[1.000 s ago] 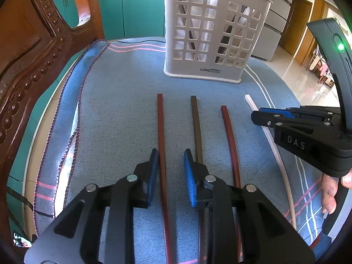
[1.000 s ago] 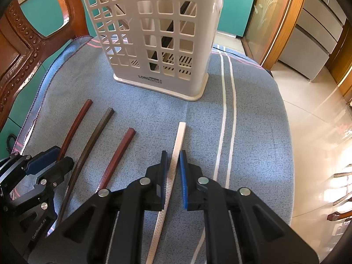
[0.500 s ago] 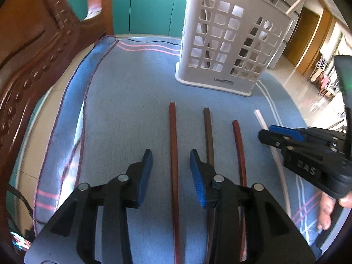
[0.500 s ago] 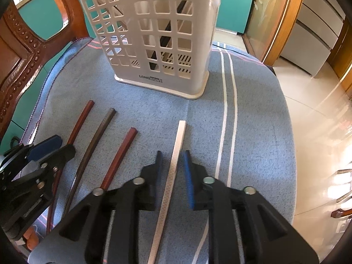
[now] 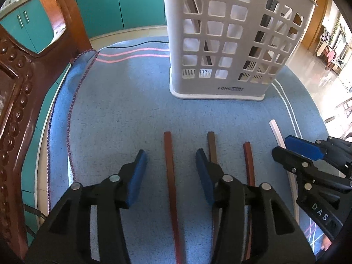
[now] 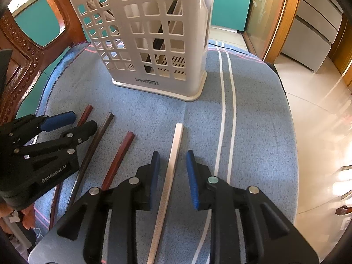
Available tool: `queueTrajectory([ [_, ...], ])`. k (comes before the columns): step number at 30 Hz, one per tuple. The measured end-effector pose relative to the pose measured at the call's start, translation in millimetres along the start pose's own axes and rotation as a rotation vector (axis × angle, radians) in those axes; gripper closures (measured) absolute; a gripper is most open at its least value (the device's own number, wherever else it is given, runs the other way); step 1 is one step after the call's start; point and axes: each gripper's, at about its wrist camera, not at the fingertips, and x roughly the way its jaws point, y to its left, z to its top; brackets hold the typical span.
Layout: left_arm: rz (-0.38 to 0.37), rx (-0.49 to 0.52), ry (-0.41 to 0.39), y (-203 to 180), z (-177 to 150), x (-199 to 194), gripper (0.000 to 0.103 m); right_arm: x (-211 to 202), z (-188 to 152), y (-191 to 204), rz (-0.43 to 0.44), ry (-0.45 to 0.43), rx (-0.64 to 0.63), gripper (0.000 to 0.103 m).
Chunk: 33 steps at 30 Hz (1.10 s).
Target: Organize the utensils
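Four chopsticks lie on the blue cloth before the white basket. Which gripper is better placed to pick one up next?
Either. The left gripper straddles the reddish chopstick, and the right gripper straddles the white chopstick. Both jaws are opening, with no pad touching. The right has the narrower gap left to close.

Blue cloth (image 5: 123, 101) under basket (image 5: 220, 90), four chopsticks (image 6: 171, 169)

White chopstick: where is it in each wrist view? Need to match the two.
Left wrist view: white chopstick at far right, mostly hidden behind the right gripper.
Right wrist view: white chopstick at lower centre, between the right gripper's opening jaws, untouched.
Shared landmark: white basket standing beyond the chopsticks.
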Motion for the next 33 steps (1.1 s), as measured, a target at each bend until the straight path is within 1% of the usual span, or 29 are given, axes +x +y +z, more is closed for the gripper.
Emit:
queueTrajectory([
  [2, 0.004, -0.003, -0.007, 2.1, 3.4, 2.2, 0.053, 0.3, 0.6, 0.8, -0.002, -0.001, -0.004, 0.073],
  [5, 0.008, -0.004, -0.012, 3.7, 4.2, 1.6, 0.053, 1.5, 1.2, 6.7, -0.011, -0.004, -0.013, 0.071],
  [9, 0.003, -0.015, -0.011, 1.7, -10.0, -4.5, 0.053, 1.9, 0.9, 6.8, -0.003, -0.016, -0.008, 0.071],
  [10, 0.0, -0.017, -0.011, 0.6, -13.2, -5.0, 0.055, 1.9, 0.9, 6.1, 0.0, -0.02, -0.006, 0.073],
  [12, -0.011, -0.014, -0.015, 0.5, -16.6, -6.8, 0.066, 2.6, 1.7, 5.2, -0.006, -0.02, -0.003, 0.083],
  [13, -0.014, -0.008, -0.018, -1.0, -18.1, -7.9, 0.079, 2.6, 2.0, 4.0, 0.001, -0.019, 0.002, 0.092],
  [14, -0.018, -0.004, -0.021, -3.5, -18.0, -8.0, 0.091, 2.3, 2.1, 1.6, 0.013, -0.016, 0.01, 0.094],
  [16, -0.026, -0.006, -0.032, -3.1, -19.3, -8.2, 0.096, 2.2, 3.2, -3.3, 0.031, -0.012, 0.024, 0.094],
  [18, -0.039, -0.023, -0.037, -1.4, -20.8, -9.9, 0.096, 0.1, 4.3, -7.6, 0.056, -0.017, 0.039, 0.096],
  [20, -0.057, -0.032, -0.057, -0.5, -21.8, -18.6, 0.096, -14.2, 8.0, -14.3, 0.073, -0.057, 0.051, 0.097],
  [22, -0.076, -0.035, -0.115, 1.1, -21.4, -42.4, 0.096, -35.8, 13.0, -21.5, 0.122, -0.102, 0.066, 0.097],
  [23, -0.086, -0.038, -0.139, 1.9, -21.1, -54.1, 0.096, -55.3, 16.1, -27.0, 0.166, -0.145, 0.074, 0.097],
  [26, -0.126, -0.044, -0.261, 6.5, -18.3, -110.2, 0.096, -106.1, 19.9, -41.9, 0.241, -0.257, 0.091, 0.097],
  [29, -0.153, -0.05, -0.417, 12.0, -10.2, -177.4, 0.096, -157.4, 23.4, -56.1, 0.303, -0.372, 0.113, 0.097],
  [31, -0.162, -0.054, -0.509, 17.5, -0.6, -214.1, 0.096, -187.3, 28.1, -62.2, 0.328, -0.448, 0.123, 0.097],
  [33, -0.18, -0.06, -0.621, 20.4, 12.7, -253.7, 0.096, -215.5, 33.8, -64.2, 0.339, -0.529, 0.134, 0.097],
])
